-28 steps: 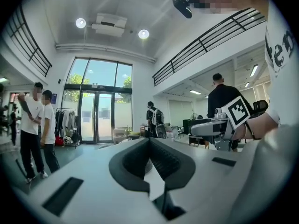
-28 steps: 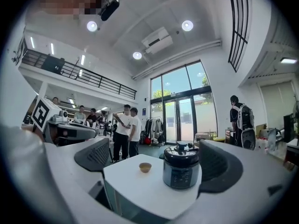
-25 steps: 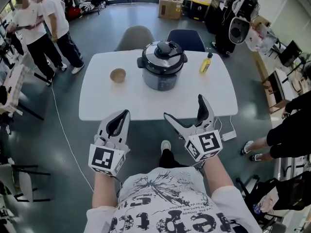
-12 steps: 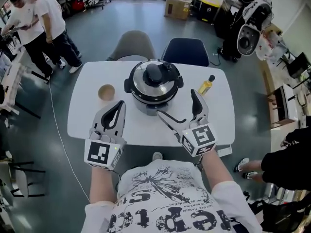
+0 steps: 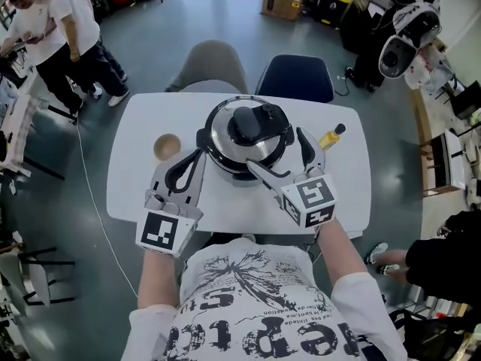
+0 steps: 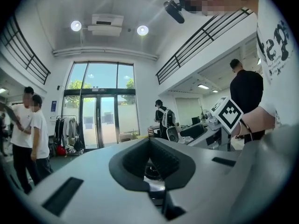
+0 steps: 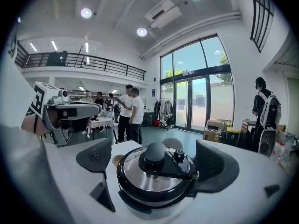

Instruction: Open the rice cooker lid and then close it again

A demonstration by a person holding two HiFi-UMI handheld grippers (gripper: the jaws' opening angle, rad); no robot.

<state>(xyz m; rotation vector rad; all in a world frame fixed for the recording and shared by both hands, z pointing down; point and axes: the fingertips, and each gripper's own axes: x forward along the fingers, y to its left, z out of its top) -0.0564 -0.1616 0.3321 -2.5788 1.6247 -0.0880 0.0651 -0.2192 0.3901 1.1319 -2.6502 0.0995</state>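
The rice cooker stands in the middle of the white table, its steel lid down, with a black knob and handle bar on top. My right gripper is open at the cooker's near right side. In the right gripper view the cooker fills the space beyond the two spread pads. My left gripper hovers at the cooker's near left side with its jaws shut on nothing. In the left gripper view its pads meet and only a sliver of the cooker shows through them.
A small wooden bowl sits left of the cooker and a yellow bottle right of it. A grey chair and a blue chair stand behind the table. Two people stand at the far left.
Both grippers have moved forward from the table's near edge up to the cooker's sides. The right gripper stays open and the left stays shut. The lid has not moved.
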